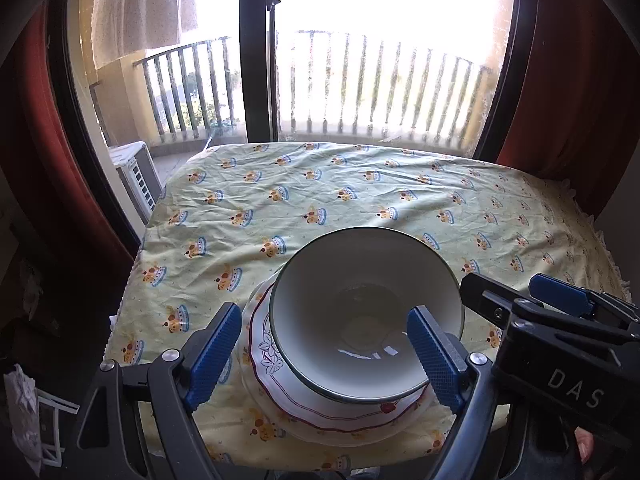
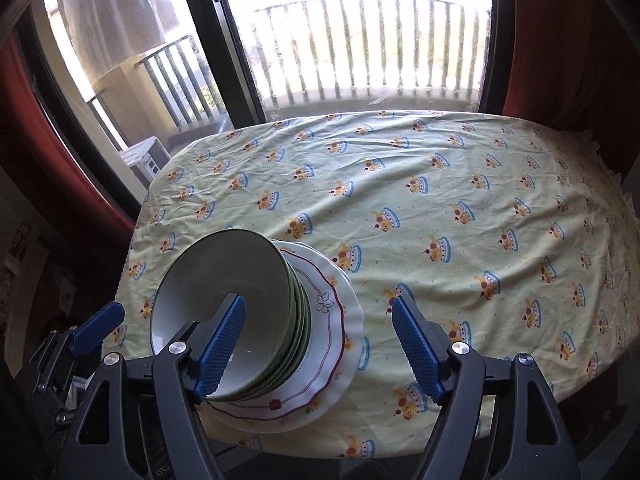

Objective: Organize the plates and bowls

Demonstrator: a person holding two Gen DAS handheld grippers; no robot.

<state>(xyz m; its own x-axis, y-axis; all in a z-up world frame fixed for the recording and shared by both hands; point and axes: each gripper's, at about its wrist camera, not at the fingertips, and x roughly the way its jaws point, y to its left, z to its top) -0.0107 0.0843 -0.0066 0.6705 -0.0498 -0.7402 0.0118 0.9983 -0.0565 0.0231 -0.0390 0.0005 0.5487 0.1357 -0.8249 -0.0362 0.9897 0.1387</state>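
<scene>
One stack only: bowls (image 2: 240,320) nested on plates (image 2: 340,332), just ahead of both grippers at the near desk (image 2: 440,208) edge. Left gripper (image 1: 320,356) spread wide, holding nothing, hanging over the top bowl (image 1: 360,312) with no pad pressing it. Right gripper (image 2: 320,344) likewise spread and empty, stack under its left finger. Nothing else loose on the cloth. Stacking apparently done; little or nothing left, judging by this.

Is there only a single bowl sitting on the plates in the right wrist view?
No, several green-rimmed bowls are nested in a stack on the plates, their rims layered along the side.
</scene>
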